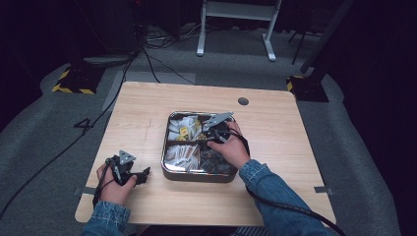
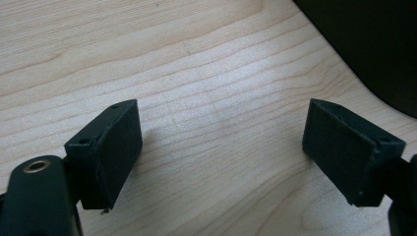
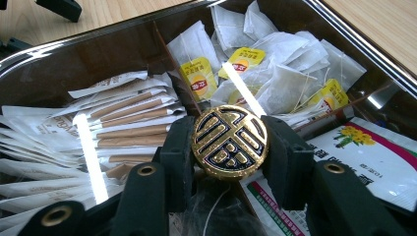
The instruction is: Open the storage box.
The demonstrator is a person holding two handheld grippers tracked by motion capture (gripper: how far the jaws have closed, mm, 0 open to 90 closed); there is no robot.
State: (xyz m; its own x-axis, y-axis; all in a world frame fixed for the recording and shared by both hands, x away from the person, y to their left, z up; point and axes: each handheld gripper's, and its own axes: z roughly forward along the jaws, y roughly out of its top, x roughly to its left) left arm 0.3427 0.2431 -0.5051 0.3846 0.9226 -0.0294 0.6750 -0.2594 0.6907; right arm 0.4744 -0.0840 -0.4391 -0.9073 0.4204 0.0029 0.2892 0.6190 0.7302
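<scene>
A square metal tray [image 1: 196, 176] with divided compartments stands mid-table. It holds tea bags with yellow tags [image 3: 275, 73], paper stick sachets [image 3: 123, 118] and flat printed packets [image 3: 378, 157]. At the meeting of the dividers sits a round gold-and-black knob [image 3: 229, 141]. My right gripper [image 3: 229, 147] is shut on it, one black pad pressing each side. From above, the right gripper [image 1: 209, 140] reaches down into the tray's middle. My left gripper [image 1: 140, 175] rests on the wood left of the tray; its jaws [image 2: 221, 142] stand wide open with bare tabletop between them.
A dark surface [image 2: 373, 44] fills the upper right corner of the left gripper view. A round cable hole [image 1: 243, 101] sits near the table's far edge. Beyond the table, cables [image 1: 147, 54] and a white desk frame [image 1: 236, 29] are on the grey carpet.
</scene>
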